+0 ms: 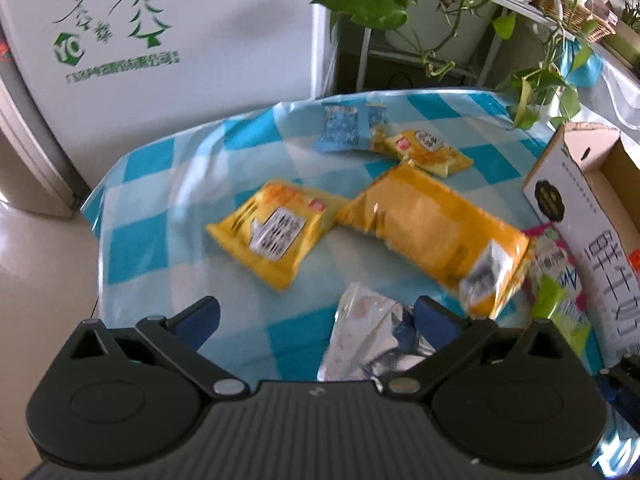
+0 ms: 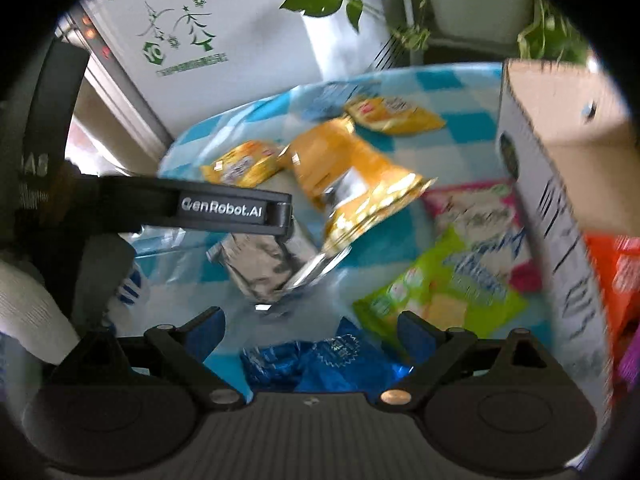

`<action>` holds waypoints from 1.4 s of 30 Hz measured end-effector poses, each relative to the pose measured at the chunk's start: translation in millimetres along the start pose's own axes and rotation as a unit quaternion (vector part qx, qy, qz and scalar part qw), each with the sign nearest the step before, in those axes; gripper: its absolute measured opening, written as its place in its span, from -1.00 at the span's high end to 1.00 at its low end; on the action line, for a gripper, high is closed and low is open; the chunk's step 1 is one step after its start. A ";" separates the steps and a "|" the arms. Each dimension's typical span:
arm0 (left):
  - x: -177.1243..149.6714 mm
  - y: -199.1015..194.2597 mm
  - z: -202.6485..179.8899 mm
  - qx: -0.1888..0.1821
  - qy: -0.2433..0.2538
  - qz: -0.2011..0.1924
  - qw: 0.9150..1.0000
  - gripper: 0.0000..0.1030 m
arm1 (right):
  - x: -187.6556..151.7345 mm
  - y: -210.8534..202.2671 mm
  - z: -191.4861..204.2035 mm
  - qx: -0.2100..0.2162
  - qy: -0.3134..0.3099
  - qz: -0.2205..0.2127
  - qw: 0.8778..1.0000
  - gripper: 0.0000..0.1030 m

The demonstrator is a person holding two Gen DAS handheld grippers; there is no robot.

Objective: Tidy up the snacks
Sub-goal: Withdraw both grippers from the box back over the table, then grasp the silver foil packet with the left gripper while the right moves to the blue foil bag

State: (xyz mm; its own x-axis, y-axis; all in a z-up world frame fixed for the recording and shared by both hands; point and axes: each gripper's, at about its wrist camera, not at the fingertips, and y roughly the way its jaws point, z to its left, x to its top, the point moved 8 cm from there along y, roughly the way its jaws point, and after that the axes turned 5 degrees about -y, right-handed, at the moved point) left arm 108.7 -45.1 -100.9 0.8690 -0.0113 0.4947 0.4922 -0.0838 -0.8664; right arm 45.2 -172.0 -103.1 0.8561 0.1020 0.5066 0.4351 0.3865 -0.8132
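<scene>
Long orange bag [image 1: 432, 236] lies mid-cloth, long axis running from 10 o'clock (far end) to 4 o'clock (near end) in the left view; crimped near end points toward the box [image 1: 576, 216]. In the right view its near seam looks lifted and blurred, so it may be in motion or propped on the silver bag [image 2: 264, 264]; cannot tell which.

Silver bag sits at 6 o'clock of the orange one, just inside the left gripper [image 1: 316, 320]. Jaws spread wide, right finger touching or nearly touching the foil, nothing clamped. Likely lined up for a grab.

Right gripper [image 2: 312, 332] also wide open, empty, hovering over a blue bag [image 2: 320, 360]. Green bag [image 2: 440, 300] and pink bag [image 2: 480, 224] lie against the box wall at 3 o'clock, probably staged for loading.

Small yellow bag [image 1: 276, 232] at 9 o'clock of the orange one, label up. Second yellow bag [image 1: 428, 152] and light blue bag [image 1: 344, 128] at 12 o'clock, overlapping.

The box stands open at the right edge of the checkered cloth [image 1: 160, 240], red packs already inside, seen in the right view. Judged: sorting barely started, most snacks loose.
</scene>
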 end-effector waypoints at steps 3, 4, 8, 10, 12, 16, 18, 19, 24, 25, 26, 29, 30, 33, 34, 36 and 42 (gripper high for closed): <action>-10.7 -7.6 10.7 0.004 -0.010 0.008 1.000 -0.99 | -7.6 -9.2 2.3 0.021 0.021 -0.002 1.000 -0.87; -14.7 -10.0 14.9 0.005 -0.015 0.009 1.000 -0.99 | -9.4 -12.3 3.2 0.020 0.021 -0.005 1.000 -0.87; -32.1 -20.6 27.6 0.007 -0.035 0.019 0.999 -0.99 | -19.3 -30.0 1.8 0.025 0.039 -0.014 0.999 -0.87; -43.0 -26.7 33.6 0.017 -0.042 0.023 0.999 -0.99 | -23.9 -39.3 -0.3 0.027 0.052 -0.023 0.998 -0.88; -52.0 -34.0 38.6 0.026 -0.045 0.016 0.999 -0.99 | -29.2 -49.1 -5.3 0.019 0.065 -0.034 0.997 -0.88; -62.4 -45.8 37.1 0.017 -0.031 -0.006 0.999 -0.98 | -40.5 -59.6 -13.1 -0.003 0.079 -0.044 0.996 -0.88; -62.2 -52.1 34.0 -0.004 -0.034 -0.025 0.999 -0.98 | -48.1 -59.4 -17.6 -0.014 0.094 -0.043 0.995 -0.88; -61.1 -54.4 31.9 -0.017 -0.039 -0.033 0.999 -0.98 | -51.9 -58.3 -19.5 -0.019 0.103 -0.041 0.994 -0.88; -51.0 -52.1 23.9 -0.059 -0.075 -0.039 0.995 -0.98 | -64.0 -50.5 -16.2 -0.031 0.108 -0.026 0.993 -0.88; -49.9 -50.2 21.3 -0.064 -0.080 -0.036 0.994 -0.98 | -66.7 -49.6 -14.5 -0.031 0.107 -0.023 0.994 -0.88; -49.1 -48.3 18.5 -0.067 -0.084 -0.035 0.994 -0.98 | -68.2 -47.3 -12.8 -0.033 0.105 -0.020 0.994 -0.88; -46.9 -42.5 7.8 -0.075 -0.087 -0.028 0.993 -0.97 | -69.4 -42.6 -10.4 -0.036 0.105 -0.014 0.994 -0.87; -46.0 -40.1 3.4 -0.078 -0.087 -0.024 0.993 -0.97 | -68.9 -41.2 -10.1 -0.037 0.106 -0.013 0.994 -0.87; -46.0 -35.0 -6.8 -0.078 -0.084 -0.016 0.993 -0.97 | -68.1 -40.9 -11.5 -0.042 0.109 -0.015 0.993 -0.87; -46.1 -33.2 -9.4 -0.076 -0.081 -0.014 0.994 -0.97 | -68.2 -41.3 -12.8 -0.043 0.112 -0.016 0.993 -0.87; -46.0 -30.2 -15.4 -0.070 -0.073 -0.010 0.995 -0.98 | -68.9 -41.7 -14.8 -0.042 0.117 -0.015 0.992 -0.86; -47.2 -17.6 -26.5 -0.055 -0.064 0.006 0.996 -0.98 | -70.0 -41.0 -18.4 -0.044 0.123 -0.014 0.991 -0.86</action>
State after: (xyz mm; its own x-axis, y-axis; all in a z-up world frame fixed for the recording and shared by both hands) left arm 57.7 -69.5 -107.3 0.8772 0.1145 0.4662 0.4800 -0.1936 -0.8556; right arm -27.4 -211.8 -110.5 0.8811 -0.1374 0.4525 0.4723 0.3032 -0.8276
